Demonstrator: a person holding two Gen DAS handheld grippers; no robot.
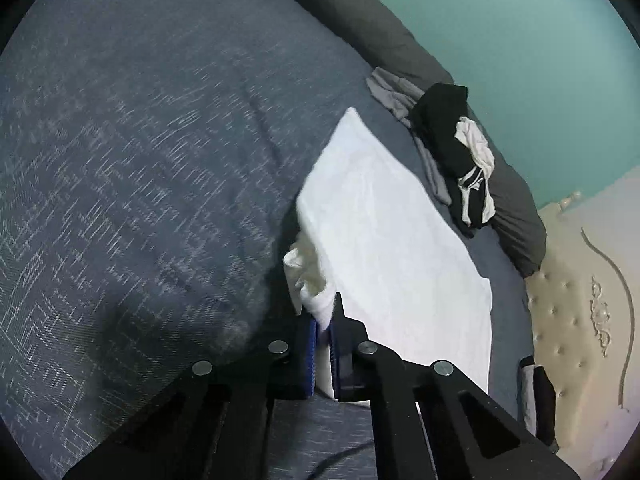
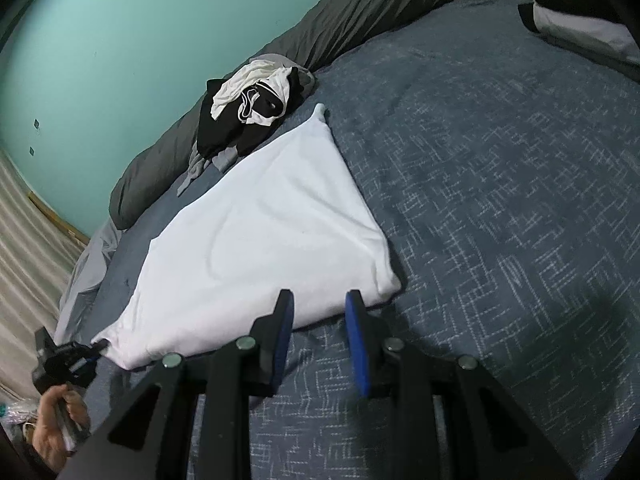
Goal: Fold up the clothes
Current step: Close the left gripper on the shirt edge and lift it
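left wrist view: left gripper (image 1: pixel 323 330) clamped on a bunched corner of white garment (image 2: pixel 256 236), spread beside the dark clothes pile (image 2: pixel 248 108). right gripper (image 2: pixel 318 316) apart near its other corner. soft, light, floppy; hold corners.

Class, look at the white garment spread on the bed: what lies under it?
Under the white cloth garment only the blue patterned bedcover shows around its edges. Whatever lies beneath its middle is covered, so it cannot be seen.
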